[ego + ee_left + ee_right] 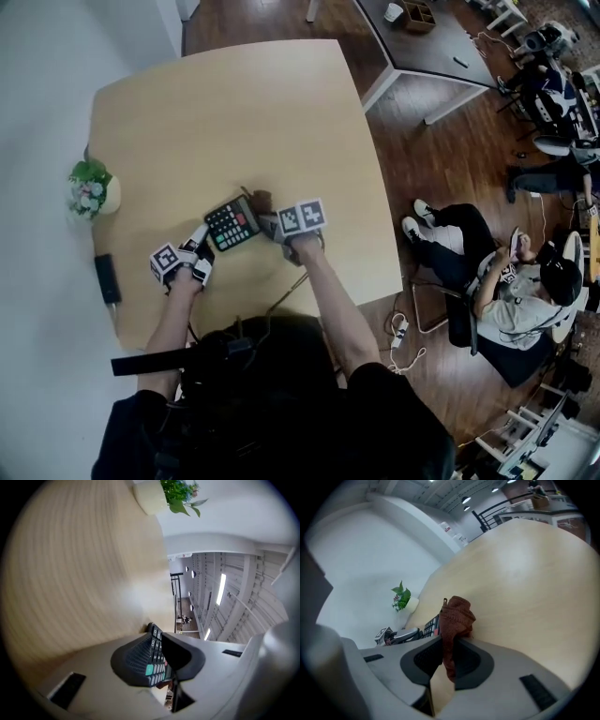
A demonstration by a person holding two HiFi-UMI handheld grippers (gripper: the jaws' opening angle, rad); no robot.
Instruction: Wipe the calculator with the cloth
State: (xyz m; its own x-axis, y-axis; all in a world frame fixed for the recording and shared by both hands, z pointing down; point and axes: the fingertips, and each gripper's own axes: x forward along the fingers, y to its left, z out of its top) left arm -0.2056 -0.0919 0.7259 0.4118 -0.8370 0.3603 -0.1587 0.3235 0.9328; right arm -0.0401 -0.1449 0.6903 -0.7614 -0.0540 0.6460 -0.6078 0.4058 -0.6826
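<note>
Left tongs (158, 660) are clamping the calculator (232, 223); right tongs (449, 656), pinching the cloth (455, 613), are hovering just beside its other end.

My head camera looks steeply down on the whole table (234, 103) from above, while each gripper camera sits low and close behind its own jaws, skimming across the tabletop, and all three catch the potted plant (91, 187) and calculator (232, 223).
</note>
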